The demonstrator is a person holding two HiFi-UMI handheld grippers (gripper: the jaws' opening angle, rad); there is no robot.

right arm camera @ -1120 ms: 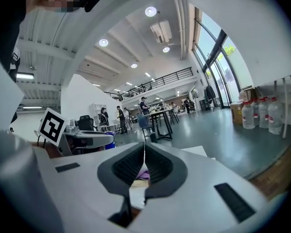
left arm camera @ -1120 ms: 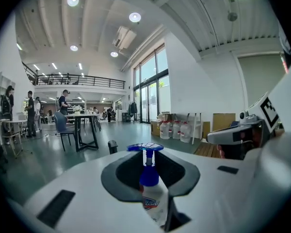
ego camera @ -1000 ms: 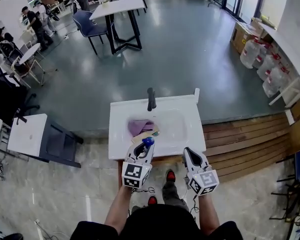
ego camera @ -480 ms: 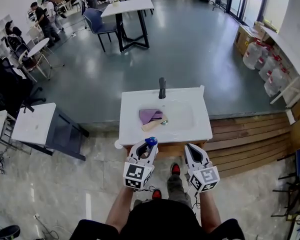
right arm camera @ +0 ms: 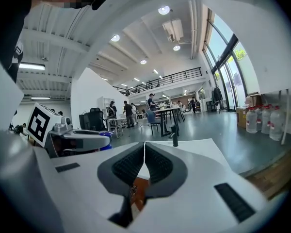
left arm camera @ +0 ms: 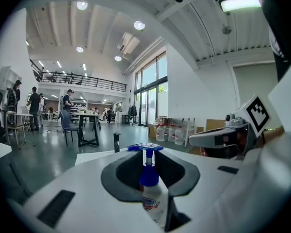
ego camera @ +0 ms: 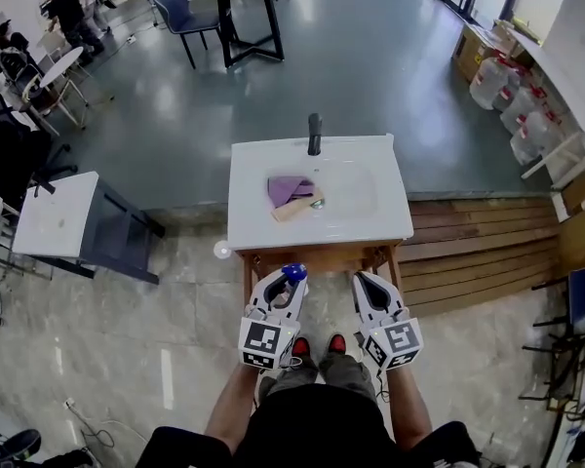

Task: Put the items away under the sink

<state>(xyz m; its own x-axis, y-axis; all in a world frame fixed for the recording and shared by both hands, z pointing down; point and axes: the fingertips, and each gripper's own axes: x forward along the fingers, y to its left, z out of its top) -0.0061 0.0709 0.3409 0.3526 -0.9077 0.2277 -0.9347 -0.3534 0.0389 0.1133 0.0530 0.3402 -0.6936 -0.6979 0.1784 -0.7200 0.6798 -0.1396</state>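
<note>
the left gripper [ego camera: 284, 283] is closed on a bottle [ego camera: 292, 273] with a blue cap. in the left gripper view the jaws stand narrow and press on the neck of it, and the white body hangs below them. the right gripper [ego camera: 363, 281] is just beside, to the right. its jaws are fully together and nothing is between them.

both grippers are held over the floor, near the front edge of the sink [ego camera: 253, 224]. under that edge a wooden frame [ego camera: 317, 255] shows, with a front rail and two legs. it stands between the grippers and the space below. that space itself is hidden by the white top.

in the basin lie a purple cloth [ego camera: 288, 187] and a tan piece [ego camera: 298, 207], touching each other. what the tan piece is i cannot tell. a dark tap [ego camera: 315, 133] stands upright at the far edge.

to the left of the sink is a white table [ego camera: 54, 214]. to the right are wooden planks [ego camera: 473, 247], and further away water jugs [ego camera: 512, 96]. a small white disc [ego camera: 221, 250] lies on the floor by the left leg. the person's red shoes [ego camera: 337, 343] are between the grippers, below them.
</note>
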